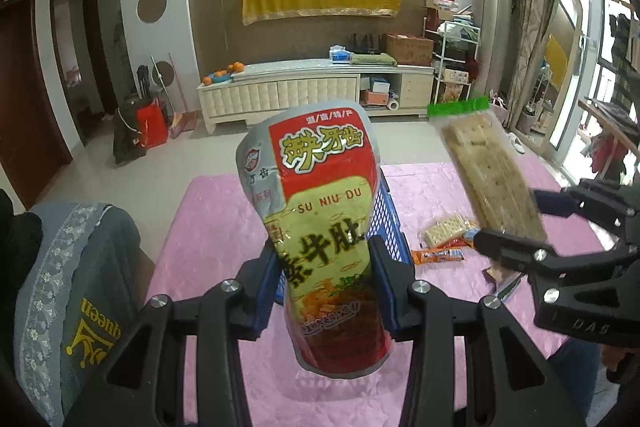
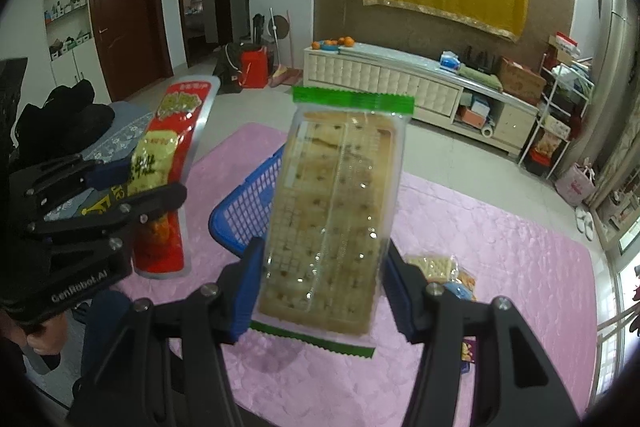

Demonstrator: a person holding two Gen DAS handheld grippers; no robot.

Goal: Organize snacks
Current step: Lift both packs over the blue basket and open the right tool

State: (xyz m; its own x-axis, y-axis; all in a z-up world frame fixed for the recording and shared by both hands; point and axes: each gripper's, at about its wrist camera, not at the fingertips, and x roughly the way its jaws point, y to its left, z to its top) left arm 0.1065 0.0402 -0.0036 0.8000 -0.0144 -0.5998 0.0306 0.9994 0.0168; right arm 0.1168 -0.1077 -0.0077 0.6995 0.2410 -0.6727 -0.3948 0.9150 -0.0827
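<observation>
We've got the left gripper [image 1: 326, 267] clamped on the red snack pouch [image 1: 320, 227], center frame. Right gripper [image 2: 324, 279] grips the cracker pack [image 2: 332, 211], center, w/ blue basket [image 2: 248, 195] behind.

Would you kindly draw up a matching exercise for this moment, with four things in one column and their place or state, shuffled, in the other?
Things:
1. red snack pouch
2. cracker pack with green ends
3. blue basket
4. small cracker packet

Places or states:
A. stands on the pink cloth, behind the held packs
B. clamped in the right gripper
C. lies loose on the cloth
D. clamped in the left gripper

Pairs: 1-D, 2-B, 3-A, 4-C
</observation>
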